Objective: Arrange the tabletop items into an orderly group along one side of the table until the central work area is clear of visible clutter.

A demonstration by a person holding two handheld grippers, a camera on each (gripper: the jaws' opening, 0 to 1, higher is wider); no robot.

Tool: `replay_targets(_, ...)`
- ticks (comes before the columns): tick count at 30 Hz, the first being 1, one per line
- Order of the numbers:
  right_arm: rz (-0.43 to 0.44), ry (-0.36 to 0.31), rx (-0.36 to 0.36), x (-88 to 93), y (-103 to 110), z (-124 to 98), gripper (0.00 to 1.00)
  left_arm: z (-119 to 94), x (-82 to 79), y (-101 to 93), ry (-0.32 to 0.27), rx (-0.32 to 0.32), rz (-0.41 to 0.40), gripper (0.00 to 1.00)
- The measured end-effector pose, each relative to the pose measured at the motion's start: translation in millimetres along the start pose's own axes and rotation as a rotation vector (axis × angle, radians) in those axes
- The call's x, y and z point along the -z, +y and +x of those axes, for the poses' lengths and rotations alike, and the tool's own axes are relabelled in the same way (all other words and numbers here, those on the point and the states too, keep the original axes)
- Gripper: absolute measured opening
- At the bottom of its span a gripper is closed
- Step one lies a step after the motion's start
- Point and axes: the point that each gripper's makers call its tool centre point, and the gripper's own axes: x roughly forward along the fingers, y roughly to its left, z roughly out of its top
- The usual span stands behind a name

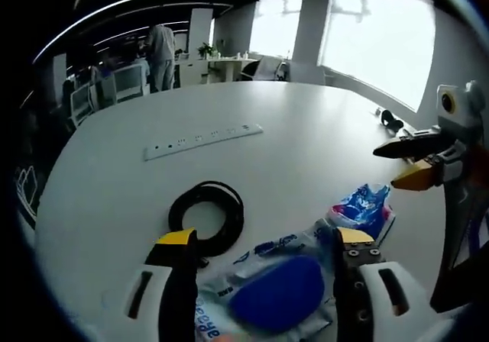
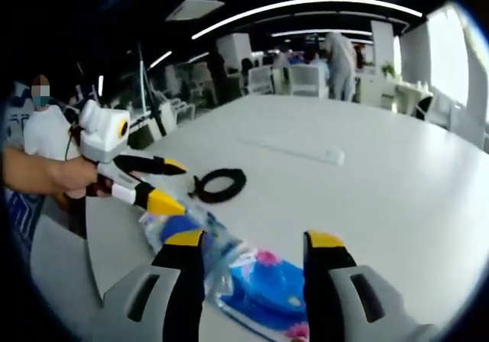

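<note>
Blue-printed plastic packet (image 1: 279, 285) is lying lower centre on the white surface (image 1: 306, 128), framed by the released left hand-held gripper (image 1: 267, 243). Right hand-held gripper (image 2: 248, 239), also released, is being hovered over it. Black cable coil (image 1: 206, 216) is lying just beside; the packet's edge is probably best pinched cleanly.

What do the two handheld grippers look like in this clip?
Both match: the left gripper and right gripper have black jaws tipped with yellow pads, mounted on pale grey-white bodies with dark slots. The left one seen from the right gripper view has a white housing with a yellow ring.
</note>
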Motion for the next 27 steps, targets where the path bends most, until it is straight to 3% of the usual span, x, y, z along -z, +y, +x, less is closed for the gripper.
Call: replay_targets(27,-0.016,-0.001,-0.036,-11.5,22.0,22.8,0.48,-11.3,6.6,38.2,0.018,-0.069,-0.010,0.68)
